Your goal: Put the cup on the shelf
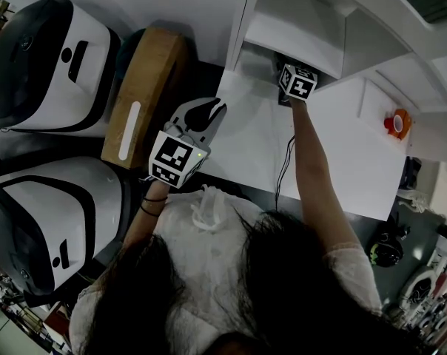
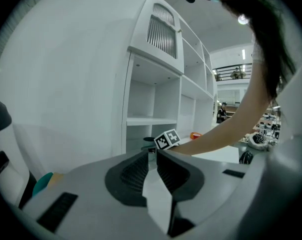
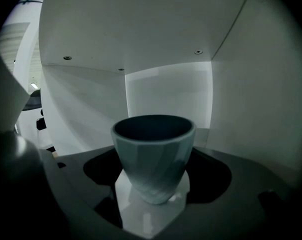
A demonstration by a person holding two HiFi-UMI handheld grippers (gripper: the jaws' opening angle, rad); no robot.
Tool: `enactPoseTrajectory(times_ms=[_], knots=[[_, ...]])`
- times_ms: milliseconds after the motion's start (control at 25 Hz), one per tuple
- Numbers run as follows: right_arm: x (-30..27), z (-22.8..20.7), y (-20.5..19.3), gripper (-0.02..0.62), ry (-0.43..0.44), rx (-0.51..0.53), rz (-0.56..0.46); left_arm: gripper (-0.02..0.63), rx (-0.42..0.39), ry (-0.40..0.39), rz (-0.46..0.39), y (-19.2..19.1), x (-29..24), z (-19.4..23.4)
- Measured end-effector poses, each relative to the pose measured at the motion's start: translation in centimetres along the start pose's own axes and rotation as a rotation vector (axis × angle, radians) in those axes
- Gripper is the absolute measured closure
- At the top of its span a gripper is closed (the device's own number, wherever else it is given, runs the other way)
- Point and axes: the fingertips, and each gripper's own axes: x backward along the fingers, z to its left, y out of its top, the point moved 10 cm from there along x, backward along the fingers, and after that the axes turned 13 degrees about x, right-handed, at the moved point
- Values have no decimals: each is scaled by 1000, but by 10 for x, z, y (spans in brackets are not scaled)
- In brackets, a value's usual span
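A pale blue-grey faceted cup (image 3: pixel 153 154) stands upright between the jaws of my right gripper (image 3: pixel 153 160). Its base is on or just over the white shelf floor (image 3: pixel 151 219), inside a white compartment. The dark pads (image 3: pixel 98 166) lie flush against the cup's sides with no gap showing. In the head view, my right gripper (image 1: pixel 297 82) is stretched into the lowest shelf compartment (image 1: pixel 290 39) and hides the cup. My left gripper (image 1: pixel 206 112) hovers over the white table's left part, shut and empty, its tips (image 2: pixel 152 156) pointing at the shelf unit (image 2: pixel 151 99).
Two big white-and-black machines (image 1: pixel 53 65) (image 1: pixel 46 220) stand at the left. A brown cardboard box (image 1: pixel 146 87) lies beside them. An orange cup (image 1: pixel 397 122) sits at the far right of the white table (image 1: pixel 342 154). A thin cable (image 1: pixel 283 165) runs across the table.
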Motion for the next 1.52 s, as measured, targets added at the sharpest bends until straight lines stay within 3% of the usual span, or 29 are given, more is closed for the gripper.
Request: enactPoseTrajectory(times_ms=[320, 520, 1040, 1280, 1520], knots=[[0, 1, -5, 230, 19, 34, 48, 543, 15, 29, -5, -2, 6, 5], [1, 2, -7, 230, 45, 5, 79, 544, 16, 25, -3, -2, 7, 3], [24, 9, -21, 230, 3, -85, 193, 544, 34, 23, -8, -6, 11, -4], [59, 23, -21, 232, 84, -71, 135, 543, 43, 11, -19, -10, 15, -16], [121, 40, -3, 232, 211, 30, 20, 543, 46, 2, -34, -13, 21, -34]])
